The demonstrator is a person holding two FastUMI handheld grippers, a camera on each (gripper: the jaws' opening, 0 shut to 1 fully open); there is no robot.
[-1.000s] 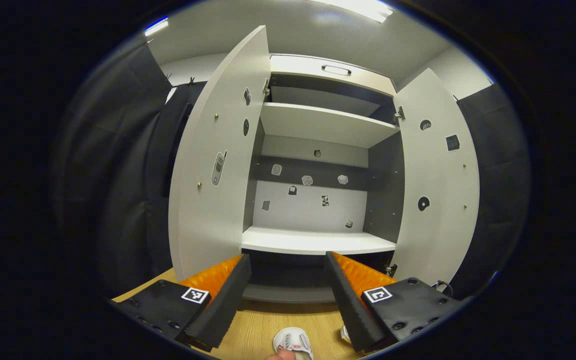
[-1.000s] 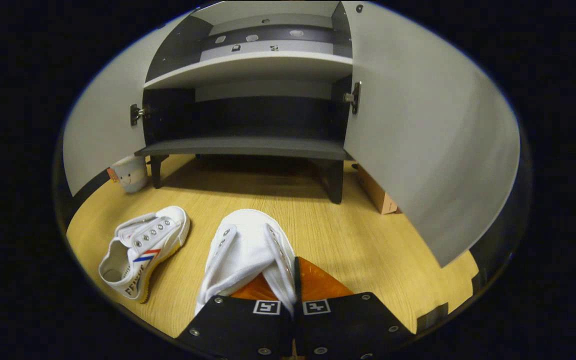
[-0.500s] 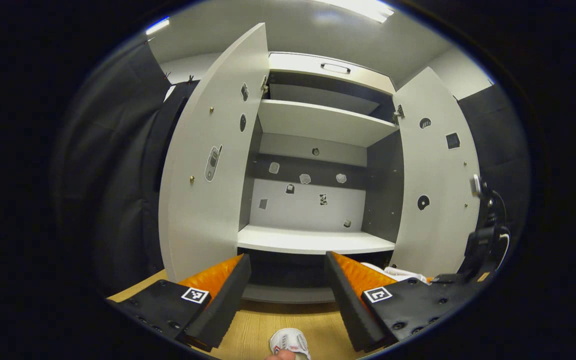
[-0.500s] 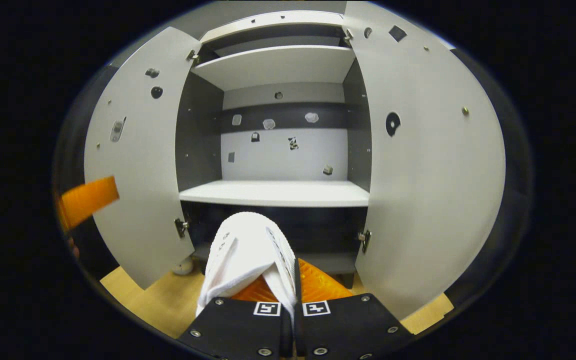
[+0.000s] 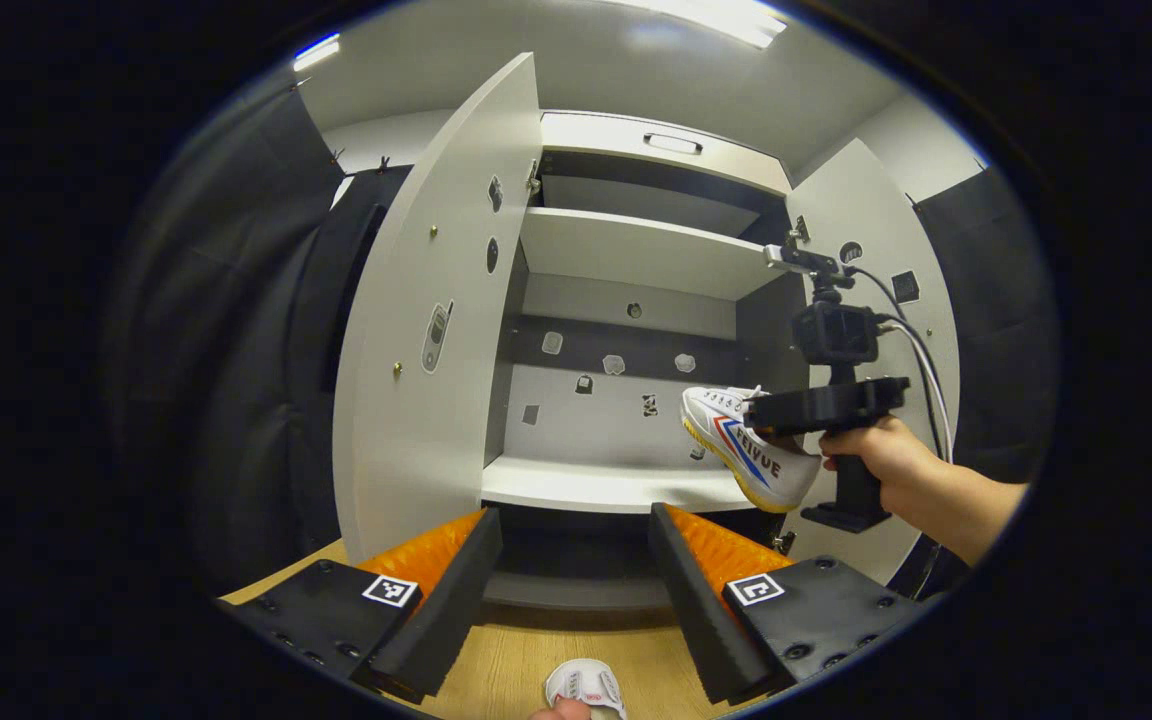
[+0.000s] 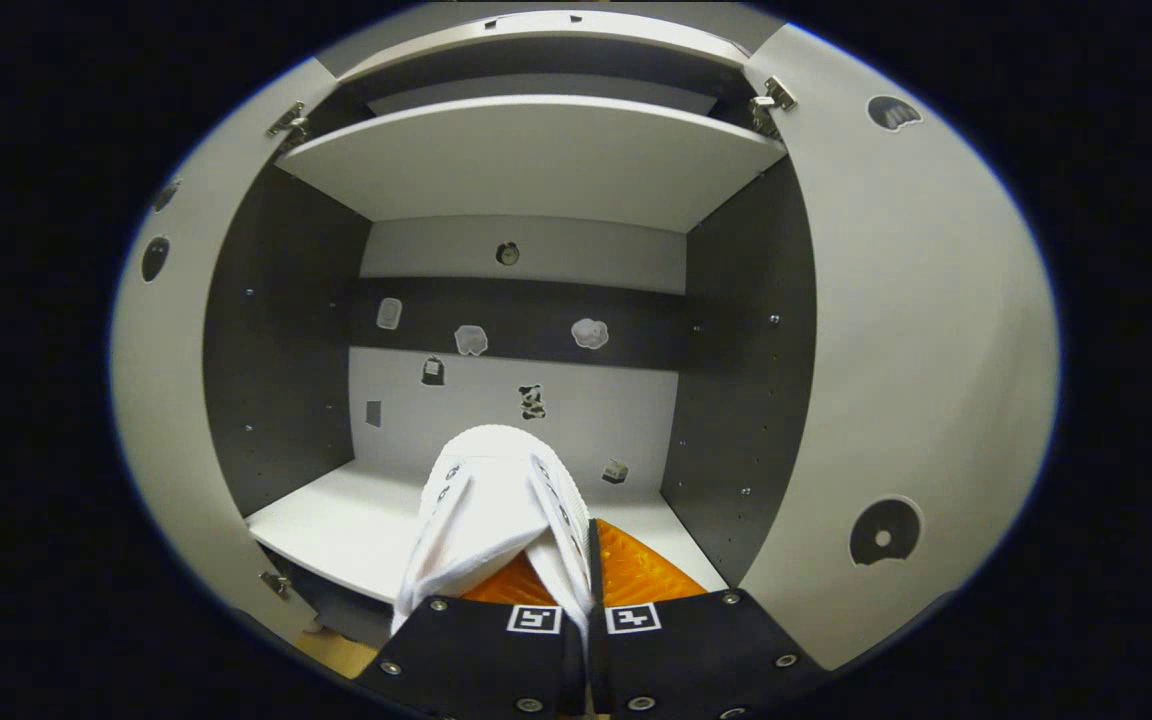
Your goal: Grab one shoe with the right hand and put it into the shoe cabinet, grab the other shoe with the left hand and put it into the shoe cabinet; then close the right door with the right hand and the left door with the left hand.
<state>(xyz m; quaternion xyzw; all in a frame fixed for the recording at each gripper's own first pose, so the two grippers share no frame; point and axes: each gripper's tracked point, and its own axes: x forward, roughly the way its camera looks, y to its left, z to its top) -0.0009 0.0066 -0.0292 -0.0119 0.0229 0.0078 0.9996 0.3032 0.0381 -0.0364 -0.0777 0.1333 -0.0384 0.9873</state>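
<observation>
My right gripper [image 6: 586,560] clamps shoe [image 6: 496,510] above cabinet [image 6: 356,520] shelf; my left gripper [image 5: 576,560] fingers wide apart, holding nothing.

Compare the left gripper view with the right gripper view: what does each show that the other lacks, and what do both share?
Left gripper view: the open left claw, a hand holding the right claw, and a second shoe on the floor. Right gripper view: the held shoe seen from behind, eyelets up. Both: that held shoe, the wide-open shoe cabinet and its white shelf.
</observation>
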